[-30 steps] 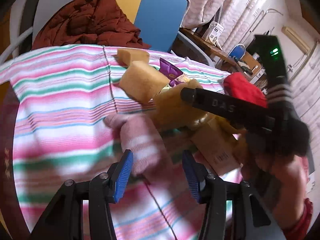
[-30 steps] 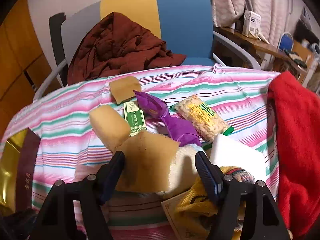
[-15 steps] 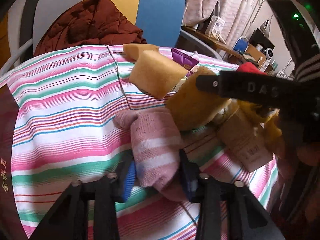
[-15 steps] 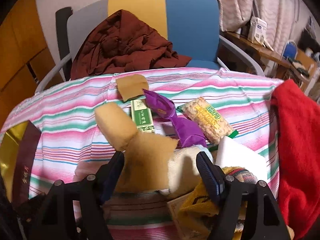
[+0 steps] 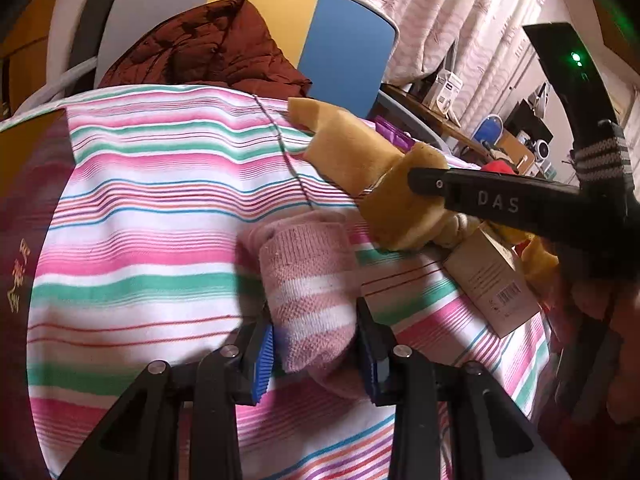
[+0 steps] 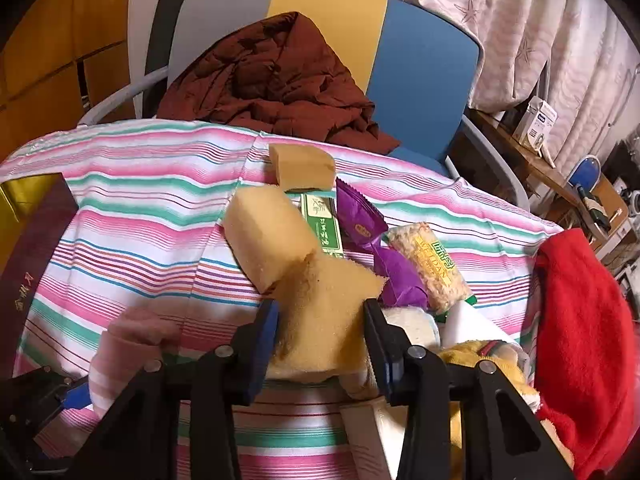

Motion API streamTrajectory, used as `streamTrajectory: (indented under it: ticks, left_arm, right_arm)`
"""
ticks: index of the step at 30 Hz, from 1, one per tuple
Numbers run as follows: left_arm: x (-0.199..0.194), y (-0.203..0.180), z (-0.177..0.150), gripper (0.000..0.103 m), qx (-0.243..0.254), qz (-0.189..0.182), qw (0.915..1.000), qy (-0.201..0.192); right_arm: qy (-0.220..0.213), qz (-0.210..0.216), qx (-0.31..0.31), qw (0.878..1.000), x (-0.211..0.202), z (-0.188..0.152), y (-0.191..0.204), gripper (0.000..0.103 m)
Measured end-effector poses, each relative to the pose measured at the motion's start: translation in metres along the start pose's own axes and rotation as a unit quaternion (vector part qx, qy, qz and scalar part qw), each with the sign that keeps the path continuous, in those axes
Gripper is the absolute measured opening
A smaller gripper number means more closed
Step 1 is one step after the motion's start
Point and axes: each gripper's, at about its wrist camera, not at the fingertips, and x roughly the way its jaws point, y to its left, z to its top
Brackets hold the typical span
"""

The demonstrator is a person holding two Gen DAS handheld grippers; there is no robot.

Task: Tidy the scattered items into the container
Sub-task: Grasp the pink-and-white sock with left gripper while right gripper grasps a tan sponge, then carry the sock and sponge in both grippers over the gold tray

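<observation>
The striped pink, green and white tablecloth [image 5: 160, 208] was spread wide, and on it the pink-and-white knitted sock [image 5: 308, 288] was pinched by the left gripper [image 5: 316, 354], jaws narrowed onto its lower end — the rest lay slack on the cloth. A straight lift was judged best, so the limp toe was not dragged into the heap. The torn yellow foam sponge [image 6: 324, 308] was squeezed by the right gripper [image 6: 320, 340], jaws closed onto its sides — a firm hold was judged necessary, foam being springy. The dark maroon box with gold lining [image 6: 28, 248], taken for the container, sat at the cloth's left edge. Crowding the way: a red fleece cloth [image 6: 580, 320], a block-shaped yellow sponge [image 6: 268, 236], a tan cardboard carton [image 5: 492, 284], a purple snack wrapper [image 6: 360, 224].
</observation>
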Motion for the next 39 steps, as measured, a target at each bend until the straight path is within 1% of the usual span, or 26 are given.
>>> streamTrajectory:
  ticks: [2,6,11,18,22,28,33,37,39]
  left_arm:
    - [-0.003,0.004,-0.002,0.035,-0.003,-0.001,1.0,-0.002]
    - [-0.004,0.001,-0.005,0.034,0.002,0.005,1.0,-0.008]
    - [-0.01,-0.002,-0.01,0.032,0.007,0.013,0.9998,-0.015]
    - [-0.023,-0.004,-0.019,0.031,0.02,0.031,0.9991,-0.023]
    - [-0.034,0.0,-0.026,0.031,0.004,0.025,0.9994,-0.024]
    - [-0.052,-0.007,-0.029,0.031,0.017,0.023,0.999,-0.035]
    - [-0.071,-0.007,-0.021,0.031,0.016,0.023,0.998,-0.057]
    - [-0.089,-0.006,-0.015,0.031,0.029,0.038,0.9957,-0.079]
    - [-0.097,-0.002,-0.012,0.031,0.025,0.042,0.995,-0.087]
  right_arm:
    - [-0.005,0.002,-0.001,1.0,-0.002,0.0,0.001,0.043]
    - [-0.021,-0.008,-0.014,1.0,-0.009,0.001,0.007,0.043]
    - [-0.061,-0.03,-0.041,0.997,-0.024,0.003,0.017,0.043]
    - [-0.102,-0.04,-0.072,0.991,-0.039,0.004,0.032,0.043]
    - [-0.111,-0.039,-0.082,0.99,-0.044,0.004,0.037,0.042]
    - [-0.123,-0.037,-0.084,0.988,-0.049,0.003,0.04,0.043]
    - [-0.127,-0.037,-0.081,0.988,-0.051,0.004,0.039,0.043]
    - [-0.132,-0.037,-0.082,0.987,-0.053,0.004,0.04,0.043]
    - [-0.134,-0.037,-0.083,0.987,-0.054,0.003,0.041,0.043]
